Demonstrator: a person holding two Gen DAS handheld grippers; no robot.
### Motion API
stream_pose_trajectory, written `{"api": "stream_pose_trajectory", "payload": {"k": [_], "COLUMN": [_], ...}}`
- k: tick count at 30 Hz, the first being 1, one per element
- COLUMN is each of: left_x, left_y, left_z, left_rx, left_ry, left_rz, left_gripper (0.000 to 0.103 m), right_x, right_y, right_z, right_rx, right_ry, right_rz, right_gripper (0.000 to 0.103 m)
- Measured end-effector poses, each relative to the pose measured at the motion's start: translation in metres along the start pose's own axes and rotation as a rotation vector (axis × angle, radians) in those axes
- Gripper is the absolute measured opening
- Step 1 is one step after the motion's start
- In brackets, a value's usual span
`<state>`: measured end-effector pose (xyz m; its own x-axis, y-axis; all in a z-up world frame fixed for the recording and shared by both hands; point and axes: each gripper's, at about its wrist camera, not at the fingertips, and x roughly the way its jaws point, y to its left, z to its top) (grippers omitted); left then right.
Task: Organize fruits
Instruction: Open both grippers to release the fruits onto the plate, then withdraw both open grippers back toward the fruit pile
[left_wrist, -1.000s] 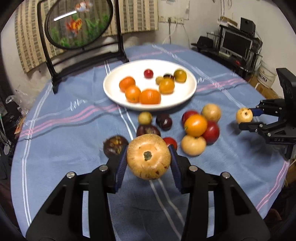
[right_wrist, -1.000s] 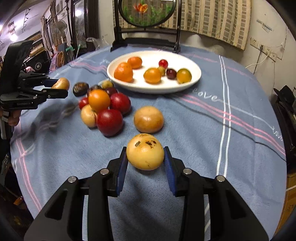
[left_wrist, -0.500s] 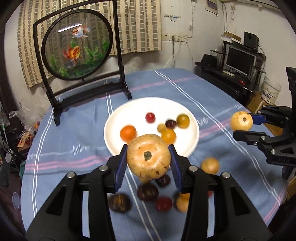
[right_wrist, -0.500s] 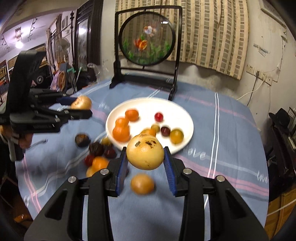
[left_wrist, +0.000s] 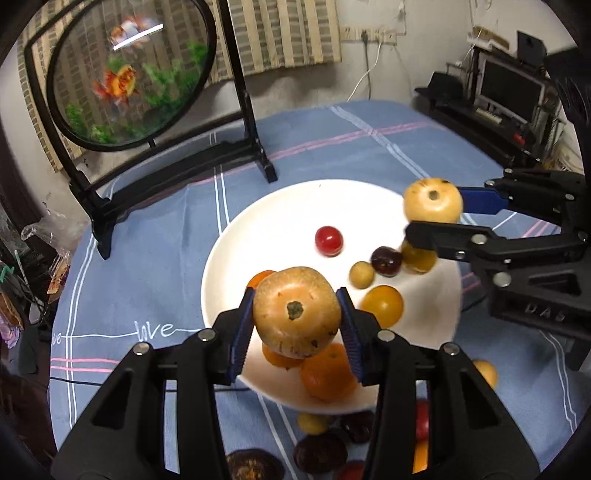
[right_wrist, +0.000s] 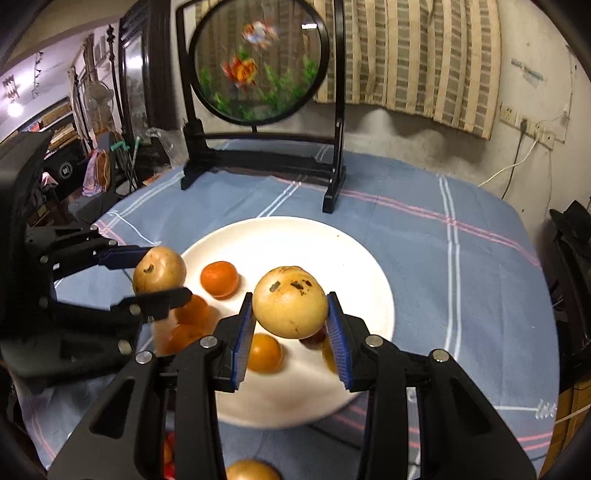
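My left gripper (left_wrist: 295, 310) is shut on a tan round fruit (left_wrist: 296, 312) with a dark stem scar, held above the near left part of the white plate (left_wrist: 258, 236). My right gripper (right_wrist: 290, 308) is shut on a yellow fruit (right_wrist: 290, 301) with dark spots, above the plate (right_wrist: 280, 236). Each gripper shows in the other's view, the right gripper (left_wrist: 434, 216) with its yellow fruit (left_wrist: 432, 199) over the plate's right side and the left gripper (right_wrist: 155, 275) with its tan fruit (right_wrist: 159, 268) over its left rim. On the plate lie oranges (left_wrist: 327, 373), a red fruit (left_wrist: 328, 240) and small yellow and dark ones.
A black stand with a round goldfish panel (left_wrist: 127, 74) rises behind the plate on the blue striped tablecloth (left_wrist: 155, 236). Several dark, red and yellow fruits (left_wrist: 319, 448) lie on the cloth in front of the plate. Furniture and a monitor (left_wrist: 509, 92) crowd the right.
Both grippers have carried their fruits forward from the loose pile to above the plate, rising a little. The plate now fills the middle of both views.
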<state>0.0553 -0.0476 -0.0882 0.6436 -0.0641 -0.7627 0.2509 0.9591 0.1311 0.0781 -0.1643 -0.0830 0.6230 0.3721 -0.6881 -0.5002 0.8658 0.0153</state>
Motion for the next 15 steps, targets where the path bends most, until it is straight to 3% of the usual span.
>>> {"api": "stream_pose_trajectory", "payload": {"k": [7,9,15], "left_x": [0.033,0.036,0.020], "left_y": [-0.001,0.002,0.007], "left_z": [0.007,0.006,0.006], "left_rx": [-0.002,-0.010,-0.028], "left_ry": [0.064,0.059,0.020], "left_rz": [0.030,0.037,0.028], "left_gripper": [0.045,0.062,0.065], "right_x": [0.046,0.044,0.018], "right_y": [-0.007,-0.010,-0.004], "right_z": [0.011,0.013,0.013], "right_rx": [0.050,0.074,0.032], "right_ry": [0.101,0.080,0.020], "right_rz": [0.003,0.007,-0.016], "right_gripper": [0.042,0.069,0.072]}}
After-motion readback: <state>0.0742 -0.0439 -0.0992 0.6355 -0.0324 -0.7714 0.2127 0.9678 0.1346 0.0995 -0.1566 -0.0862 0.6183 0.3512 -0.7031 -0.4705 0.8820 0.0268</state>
